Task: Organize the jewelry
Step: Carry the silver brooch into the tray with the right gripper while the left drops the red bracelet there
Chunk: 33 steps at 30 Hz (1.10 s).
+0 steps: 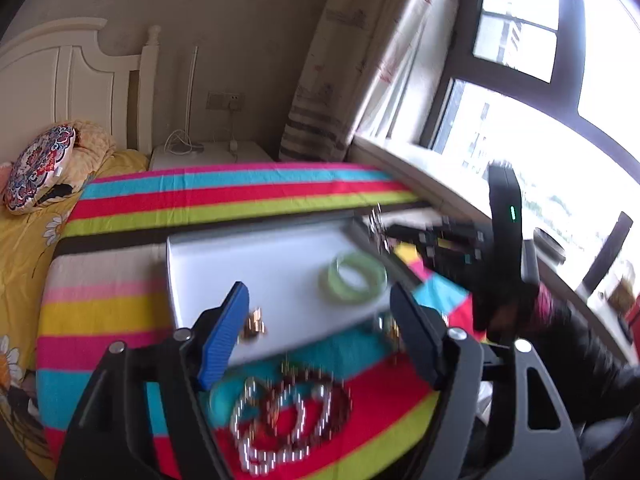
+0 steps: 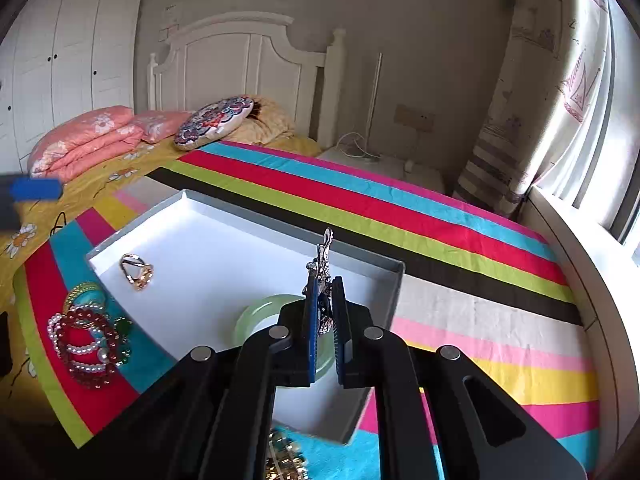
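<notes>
Your right gripper point(image 2: 325, 308) pinches a silver clip point(image 2: 322, 268) above the tray point(image 2: 362, 265) for dropping in; your left gripper point(image 1: 320, 320) is spread, empty.

Left gripper point(image 1: 320, 332) gapes, nothing between its pads — right gripper point(image 2: 325, 334) clamped tight.

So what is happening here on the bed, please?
A person is sorting jewelry into a white tray on a striped blanket. The right gripper is shut on a silver ornament, held over the tray. The left gripper is open and holds nothing. A green bangle and a gold ring already lie in the tray. Bead and pearl bracelets wait on the blanket beside it.
</notes>
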{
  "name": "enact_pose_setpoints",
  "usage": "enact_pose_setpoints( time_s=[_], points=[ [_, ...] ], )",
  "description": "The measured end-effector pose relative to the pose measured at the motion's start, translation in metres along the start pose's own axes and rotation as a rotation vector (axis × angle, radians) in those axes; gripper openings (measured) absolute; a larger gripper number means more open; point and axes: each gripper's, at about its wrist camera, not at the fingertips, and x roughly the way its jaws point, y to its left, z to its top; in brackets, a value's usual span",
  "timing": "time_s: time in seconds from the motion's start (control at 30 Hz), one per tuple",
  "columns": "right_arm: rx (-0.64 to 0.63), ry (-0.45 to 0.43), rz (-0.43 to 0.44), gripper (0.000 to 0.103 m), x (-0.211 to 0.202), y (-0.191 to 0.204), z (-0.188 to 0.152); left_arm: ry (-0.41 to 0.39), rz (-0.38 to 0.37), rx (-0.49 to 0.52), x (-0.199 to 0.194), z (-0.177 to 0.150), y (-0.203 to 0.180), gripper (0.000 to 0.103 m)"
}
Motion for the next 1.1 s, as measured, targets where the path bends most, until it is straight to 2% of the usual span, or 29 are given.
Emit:
enact_pose_setpoints(
  time_s=[0.03,0.1,0.13,0.17,0.23,0.33,0.4,0.43,0.47,0.5,0.8,0.87,0.97,1.1],
  points=[
    [-0.003,0.000,0.005,0.009,0.000,0.003,-0.002,0.050,0.009,0.019,0.002,-0.014,-0.002,0.071],
    [-0.010,0.008,0.014,0.009,0.000,0.009,-0.007,0.114,0.085,0.050,0.010,-0.036,0.000,0.065],
    [-0.014,0.011,0.015,0.009,0.000,0.012,-0.009,0.139,0.098,0.049,0.014,-0.044,0.003,0.055],
    [-0.017,0.014,0.016,0.009,0.001,0.014,-0.011,0.169,0.089,0.038,0.019,-0.049,0.008,0.041],
    [-0.018,0.016,0.018,0.009,0.001,0.017,-0.012,0.215,0.083,0.022,0.031,-0.059,0.013,0.028],
    [-0.019,0.009,0.020,0.009,-0.003,0.020,-0.012,0.261,0.141,0.037,0.047,-0.068,0.017,0.028],
    [-0.021,0.005,0.019,0.009,-0.005,0.020,-0.012,0.288,0.153,0.022,0.056,-0.072,0.022,0.028],
    [-0.022,0.004,0.018,0.009,-0.006,0.020,-0.011,0.284,0.161,0.022,0.056,-0.074,0.024,0.024],
    [-0.022,0.003,0.016,0.009,-0.006,0.019,-0.011,0.277,0.155,0.018,0.053,-0.074,0.025,0.013],
    [-0.022,0.004,0.015,0.009,-0.006,0.019,-0.012,0.257,0.131,0.009,0.049,-0.073,0.025,0.012],
    [-0.015,0.024,0.019,0.009,0.006,0.018,-0.012,0.098,0.063,0.026,0.019,-0.029,0.004,0.011],
    [-0.017,0.031,0.017,0.009,0.011,0.017,-0.010,0.067,0.035,0.026,0.020,-0.010,0.000,0.011],
    [-0.036,0.047,-0.002,0.009,0.023,0.015,-0.003,0.019,0.038,0.050,0.024,0.021,-0.004,0.011],
    [-0.105,0.083,-0.080,0.009,0.044,0.012,0.009,-0.010,0.021,0.036,0.043,0.061,0.002,0.011]
  ],
)
